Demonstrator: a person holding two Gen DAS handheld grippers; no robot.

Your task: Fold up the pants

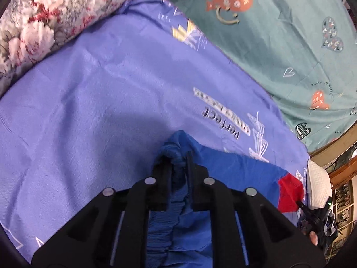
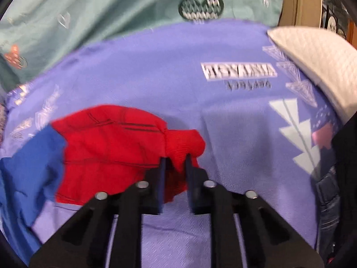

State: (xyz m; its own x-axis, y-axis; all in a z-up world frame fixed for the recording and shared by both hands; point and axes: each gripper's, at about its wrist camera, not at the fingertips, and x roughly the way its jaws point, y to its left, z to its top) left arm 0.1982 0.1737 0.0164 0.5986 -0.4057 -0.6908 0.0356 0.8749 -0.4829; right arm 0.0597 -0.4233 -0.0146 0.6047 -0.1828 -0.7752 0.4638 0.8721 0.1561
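Above the purple sheet (image 1: 89, 102), the left gripper (image 1: 177, 156) pinched the pants (image 1: 234, 167) by their blue ribbed waistband while the right gripper (image 2: 175, 159), at the far right, clamped the red cuff (image 2: 185, 145), likely stretching the 2 ends flat for folding.

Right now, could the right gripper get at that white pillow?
Probably not yet: the right gripper is shut on the pants' red cuff. The white pillow lies ahead-right with nothing between.
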